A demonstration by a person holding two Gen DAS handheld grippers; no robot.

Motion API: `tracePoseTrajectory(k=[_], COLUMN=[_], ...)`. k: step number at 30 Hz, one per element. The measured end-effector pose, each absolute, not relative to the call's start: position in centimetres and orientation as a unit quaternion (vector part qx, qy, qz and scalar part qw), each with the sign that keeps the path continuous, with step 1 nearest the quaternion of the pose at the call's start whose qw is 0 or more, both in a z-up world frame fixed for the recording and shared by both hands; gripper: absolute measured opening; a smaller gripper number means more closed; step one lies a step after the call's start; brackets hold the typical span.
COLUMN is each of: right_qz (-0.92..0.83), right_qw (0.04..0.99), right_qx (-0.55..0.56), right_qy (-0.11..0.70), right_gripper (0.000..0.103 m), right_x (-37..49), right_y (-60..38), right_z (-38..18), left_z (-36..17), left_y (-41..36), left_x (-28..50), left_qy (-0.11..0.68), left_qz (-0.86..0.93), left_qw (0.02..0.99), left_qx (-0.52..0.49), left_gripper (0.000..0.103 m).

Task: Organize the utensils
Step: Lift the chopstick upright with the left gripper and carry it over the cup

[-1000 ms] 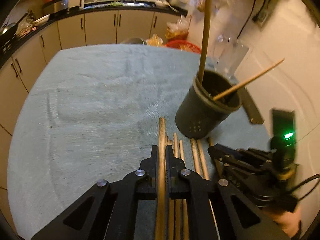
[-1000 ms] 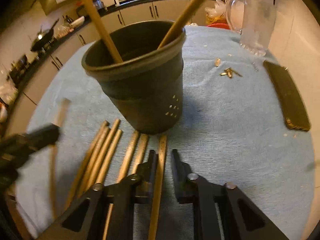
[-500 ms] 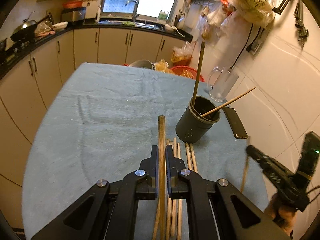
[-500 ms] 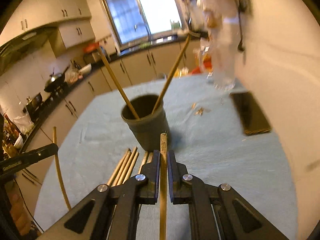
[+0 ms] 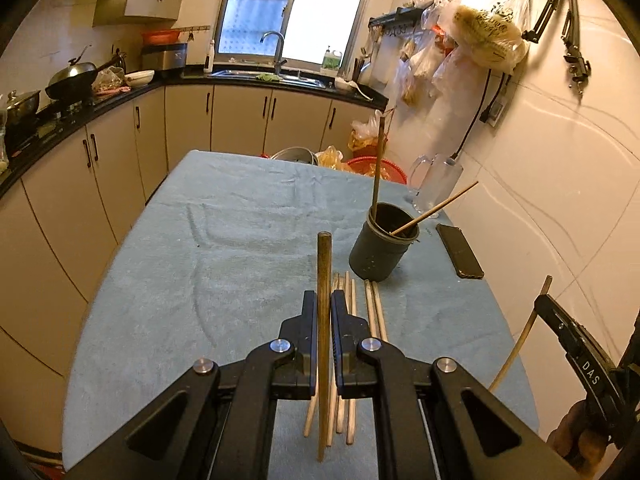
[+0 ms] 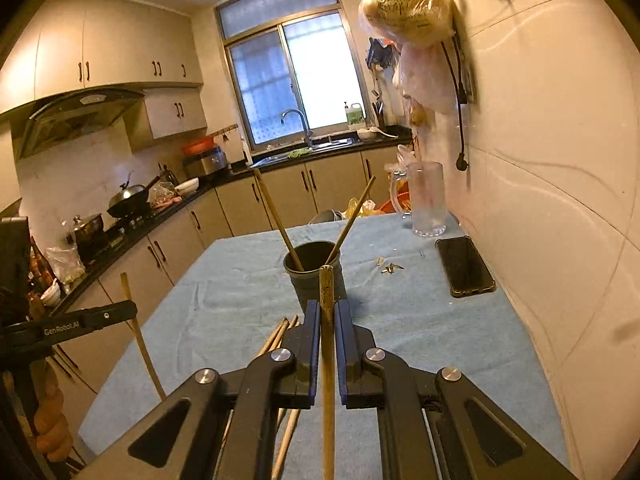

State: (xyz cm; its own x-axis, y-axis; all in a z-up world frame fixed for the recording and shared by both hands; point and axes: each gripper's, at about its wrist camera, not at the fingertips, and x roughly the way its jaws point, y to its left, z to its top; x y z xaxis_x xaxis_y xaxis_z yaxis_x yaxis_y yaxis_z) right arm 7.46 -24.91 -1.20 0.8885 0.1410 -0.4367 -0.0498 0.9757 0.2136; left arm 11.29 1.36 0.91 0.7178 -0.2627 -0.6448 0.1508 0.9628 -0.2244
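Note:
My left gripper (image 5: 324,300) is shut on a wooden chopstick (image 5: 323,256) that sticks out past its fingertips, held above the table. My right gripper (image 6: 327,310) is shut on another chopstick (image 6: 326,284) in the same way. A dark round holder (image 5: 382,246) (image 6: 316,274) stands on the blue cloth ahead and holds two chopsticks leaning apart. Several loose chopsticks (image 5: 374,310) (image 6: 280,334) lie on the cloth between the grippers and the holder. In the left wrist view the right gripper (image 5: 546,300) shows at the right edge with its chopstick.
The table is covered by a blue cloth (image 5: 240,248). A black phone (image 5: 458,250) (image 6: 464,266) lies right of the holder near the wall, and a clear glass mug (image 6: 426,200) stands behind it. Small scraps (image 6: 390,268) lie near the phone. Kitchen cabinets and a sink stand beyond the table.
Both grippers rose and drew back from the table, each carrying a chopstick. The right gripper shut on its chopstick, lifting it from the row; the holder now looks smaller and farther.

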Motion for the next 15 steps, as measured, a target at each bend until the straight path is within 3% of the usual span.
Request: tracePoseTrajectory(k=[15], right_qz=[0.048], right_qw=[0.974], right_qx=[0.106], right_qy=[0.197], right_gripper=[0.008], right_x=[3.7], right_y=[-25.5], right_z=[1.1], left_z=[3.7], left_y=[1.8], left_x=[7.6], left_qy=[0.327], left_qz=[-0.120], left_qw=[0.933], left_qx=[-0.089], left_gripper=[0.007])
